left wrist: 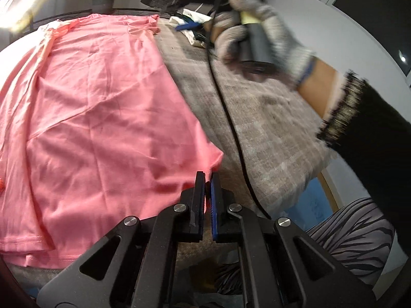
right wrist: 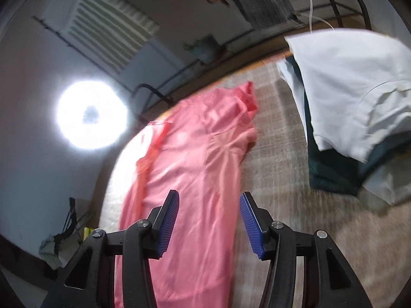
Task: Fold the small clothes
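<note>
Pink shirt (left wrist: 102,118) flat, collar far end

A pink shirt (left wrist: 102,118) is spread flat on a grey checked cloth (left wrist: 269,128). Its near corner is pinched between the closed jaws of the left gripper (left wrist: 208,179). Beyond the shirt, a dark handle (left wrist: 254,43) is gripped by a gloved hand (left wrist: 257,30).

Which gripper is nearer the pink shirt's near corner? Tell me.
Left. The left gripper is shut on the pink shirt at that corner; the right gripper hovers open above the shirt's middle, touching nothing.
</note>
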Available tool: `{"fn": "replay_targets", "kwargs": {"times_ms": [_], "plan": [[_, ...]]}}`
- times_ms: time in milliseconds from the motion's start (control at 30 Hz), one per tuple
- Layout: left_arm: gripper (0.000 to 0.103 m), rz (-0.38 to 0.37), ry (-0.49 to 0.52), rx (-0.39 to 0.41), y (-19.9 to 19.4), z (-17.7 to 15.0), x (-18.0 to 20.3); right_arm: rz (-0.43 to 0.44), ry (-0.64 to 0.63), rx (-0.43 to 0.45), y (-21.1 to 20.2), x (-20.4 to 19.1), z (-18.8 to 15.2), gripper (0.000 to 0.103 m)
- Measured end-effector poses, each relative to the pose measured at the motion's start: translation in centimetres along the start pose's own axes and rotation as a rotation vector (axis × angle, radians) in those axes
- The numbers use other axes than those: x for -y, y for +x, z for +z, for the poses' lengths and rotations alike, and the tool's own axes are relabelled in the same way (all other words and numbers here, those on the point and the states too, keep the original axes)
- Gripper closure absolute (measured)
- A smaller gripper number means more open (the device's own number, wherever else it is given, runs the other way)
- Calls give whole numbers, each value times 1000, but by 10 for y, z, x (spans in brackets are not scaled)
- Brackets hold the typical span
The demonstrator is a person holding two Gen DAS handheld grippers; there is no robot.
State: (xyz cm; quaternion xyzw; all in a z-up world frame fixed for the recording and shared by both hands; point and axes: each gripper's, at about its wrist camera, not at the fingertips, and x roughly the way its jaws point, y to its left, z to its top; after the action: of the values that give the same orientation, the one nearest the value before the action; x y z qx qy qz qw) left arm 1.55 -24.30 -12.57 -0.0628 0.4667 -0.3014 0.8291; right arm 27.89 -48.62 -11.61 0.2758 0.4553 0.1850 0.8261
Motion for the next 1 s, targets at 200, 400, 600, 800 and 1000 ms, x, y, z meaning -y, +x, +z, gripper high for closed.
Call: {"fn": "replay_targets", "kwargs": {"times_ms": [200, 400, 600, 800, 1000], "plan": [[102, 6, -9, 5, -3, 1, -4, -30, 109, 3, 42, 29, 25, 57], [102, -10, -29, -3, -3, 0, -9, 1, 146, 6, 74, 34, 39, 64], [102, -20, -65, 12, -10, 0, -20, -69, 122, 8, 88, 25, 48, 98], [102, -54, -124, 30, -23, -5, -34, -160, 85, 58, 81, 3, 56, 103], [102, -52, -158, 61, -41, -13, -47, -204, -30, 77, 81, -46, 63, 103]]}}
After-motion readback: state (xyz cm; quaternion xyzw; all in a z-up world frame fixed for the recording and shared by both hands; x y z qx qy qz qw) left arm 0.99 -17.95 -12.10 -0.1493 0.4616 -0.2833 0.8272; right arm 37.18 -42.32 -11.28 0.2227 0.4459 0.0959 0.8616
